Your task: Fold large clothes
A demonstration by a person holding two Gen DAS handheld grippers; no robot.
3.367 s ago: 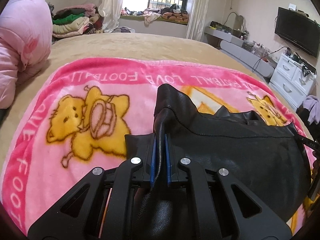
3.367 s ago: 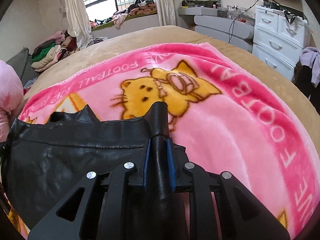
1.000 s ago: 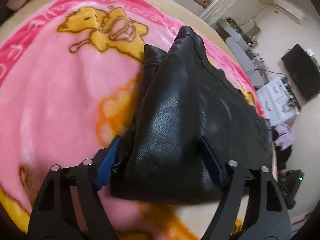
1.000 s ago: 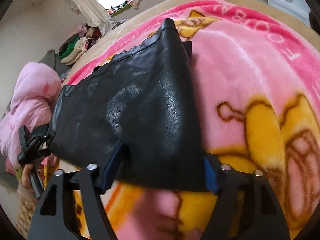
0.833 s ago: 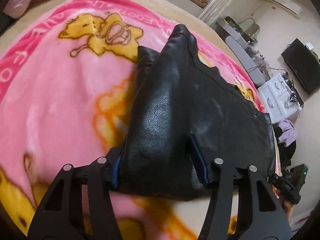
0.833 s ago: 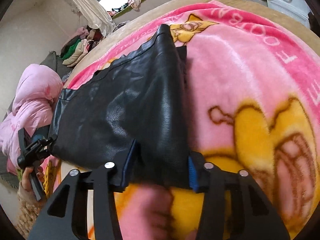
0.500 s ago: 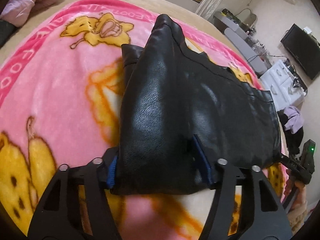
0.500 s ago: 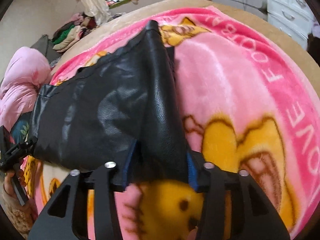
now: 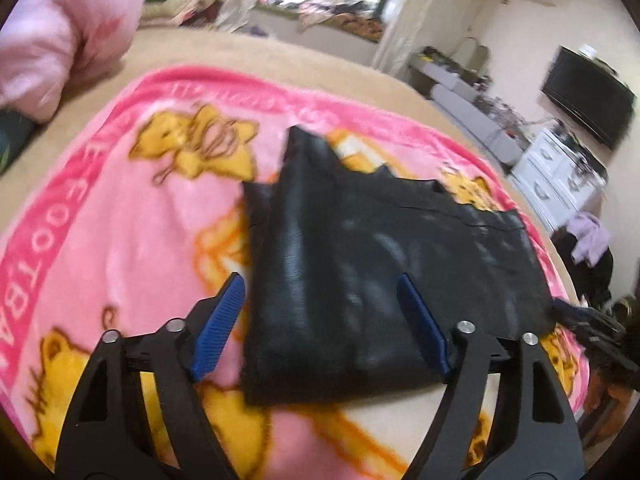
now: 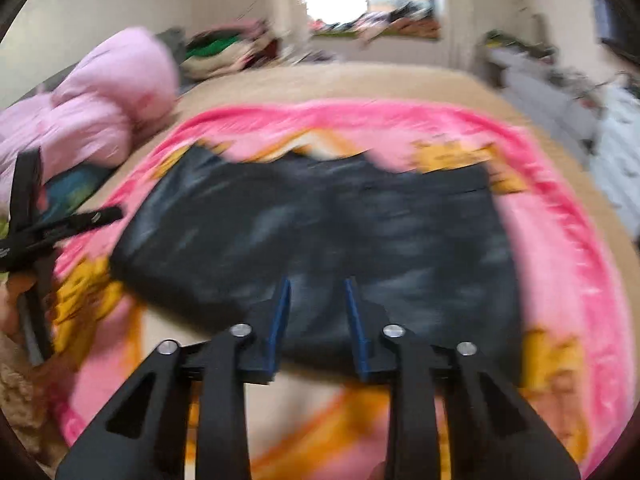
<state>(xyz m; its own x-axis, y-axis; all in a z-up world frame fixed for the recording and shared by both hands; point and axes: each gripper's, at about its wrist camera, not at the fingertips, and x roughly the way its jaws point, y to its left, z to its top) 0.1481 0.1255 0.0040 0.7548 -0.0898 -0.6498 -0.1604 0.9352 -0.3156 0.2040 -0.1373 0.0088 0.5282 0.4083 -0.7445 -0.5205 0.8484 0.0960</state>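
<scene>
My black leather garment [image 9: 384, 276] lies folded on the pink blanket [image 9: 120, 216]. My left hand-held gripper [image 9: 320, 320] is spread and empty; my right hand-held gripper [image 10: 316, 320], closing, seems empty through blur. I should regrip its near edge squarely.

Black leather garment [image 9: 360, 264], pink cartoon-print blanket [image 9: 120, 216]
</scene>
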